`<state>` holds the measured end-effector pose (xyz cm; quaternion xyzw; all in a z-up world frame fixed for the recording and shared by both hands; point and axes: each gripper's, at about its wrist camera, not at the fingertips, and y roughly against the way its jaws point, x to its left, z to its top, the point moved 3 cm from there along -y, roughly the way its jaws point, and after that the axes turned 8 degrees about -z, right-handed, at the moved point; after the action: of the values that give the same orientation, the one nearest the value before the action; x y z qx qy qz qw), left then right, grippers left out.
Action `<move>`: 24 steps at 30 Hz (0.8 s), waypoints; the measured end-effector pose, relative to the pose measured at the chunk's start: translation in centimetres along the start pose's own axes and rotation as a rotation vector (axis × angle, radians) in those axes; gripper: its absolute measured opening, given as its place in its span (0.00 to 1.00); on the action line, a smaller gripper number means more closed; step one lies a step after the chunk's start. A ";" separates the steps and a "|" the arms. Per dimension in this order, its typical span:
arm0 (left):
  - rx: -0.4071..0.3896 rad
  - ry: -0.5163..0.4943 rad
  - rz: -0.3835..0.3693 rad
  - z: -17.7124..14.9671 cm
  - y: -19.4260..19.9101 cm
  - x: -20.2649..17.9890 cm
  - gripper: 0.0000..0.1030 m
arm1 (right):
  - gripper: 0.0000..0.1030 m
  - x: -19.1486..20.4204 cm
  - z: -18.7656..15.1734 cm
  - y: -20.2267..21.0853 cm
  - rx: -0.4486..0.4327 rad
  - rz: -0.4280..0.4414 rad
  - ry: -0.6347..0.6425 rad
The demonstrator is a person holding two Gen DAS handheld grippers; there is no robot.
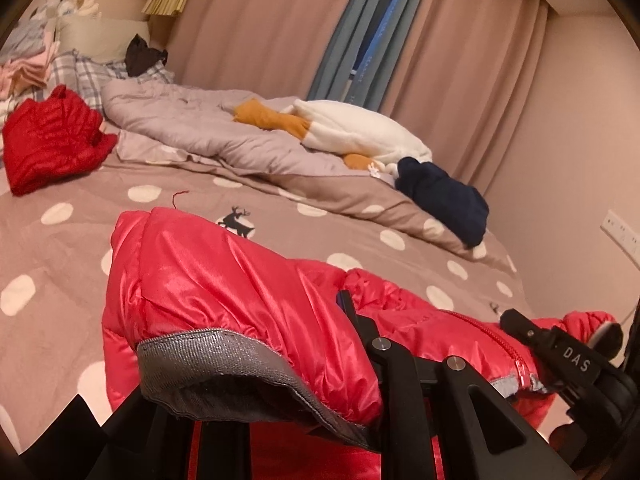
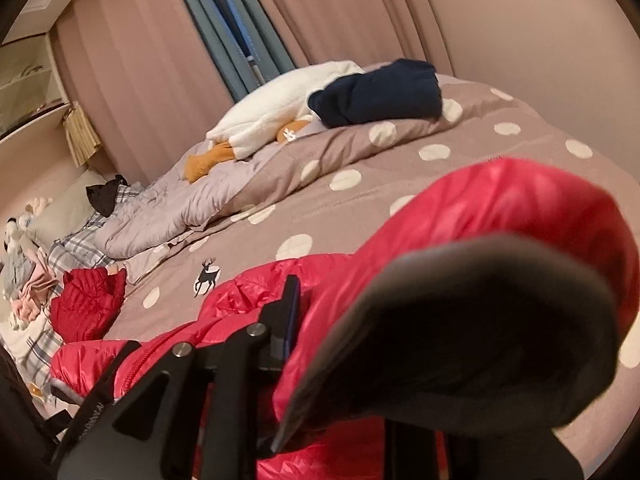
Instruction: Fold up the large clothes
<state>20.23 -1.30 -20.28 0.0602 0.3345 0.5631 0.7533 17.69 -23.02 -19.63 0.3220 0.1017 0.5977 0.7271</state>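
2 hand-held grippers meet 1 glossy red quilted puffer jacket (image 1: 224, 280) over a taupe duvet with cream polka dots and a black deer print (image 1: 72, 248).

From the left wrist view, the left gripper (image 1: 320, 364) sits at 6 o'clock with jacket fabric draped across it; the grey-lined hem (image 1: 224, 364) bulges over the left finger, and the right finger (image 1: 352, 320) presses against the red shell. Its jaws look pinched on the hem, though fabric hides the contact. The right gripper (image 1: 568, 356) reaches in at 4 o'clock beside the red zip.

From the right wrist view, the right gripper (image 2: 344, 360) sits at 6 o'clock, its left finger (image 2: 290, 312) standing against the red shell (image 2: 460, 220), while a blurred grey-lined fold (image 2: 460, 340) covers the other side from 3 to 5 o'clock; I cannot tell how its jaws stand.

Elsewhere on the bed: a darker red quilted garment (image 1: 52, 140) at 9 o'clock, a navy folded garment (image 1: 444, 200) at 3 o'clock, a white and orange plush toy (image 1: 352, 132) at 1 o'clock, a rumpled lilac quilt (image 1: 192, 120), and pink curtains (image 1: 280, 20) at 12 o'clock.
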 end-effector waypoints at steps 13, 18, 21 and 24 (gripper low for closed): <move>-0.025 0.055 -0.050 0.4 1.0 1.6 0.68 | 0.41 -0.2 -0.5 0.7 -0.014 -0.003 -0.029; -0.004 0.093 -0.065 0.5 0.8 2.5 0.69 | 0.56 0.0 -0.7 0.9 -0.017 0.017 -0.039; -0.013 0.107 -0.061 0.7 0.9 2.8 0.70 | 0.59 0.3 -0.7 1.0 -0.019 0.020 -0.031; -0.028 0.097 -0.053 0.8 1.3 2.6 0.70 | 0.65 0.3 -0.7 0.8 -0.018 0.023 -0.037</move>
<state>20.05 1.71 -20.18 0.0134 0.3644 0.5500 0.7514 16.72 -22.48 -19.58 0.3278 0.0791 0.6008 0.7248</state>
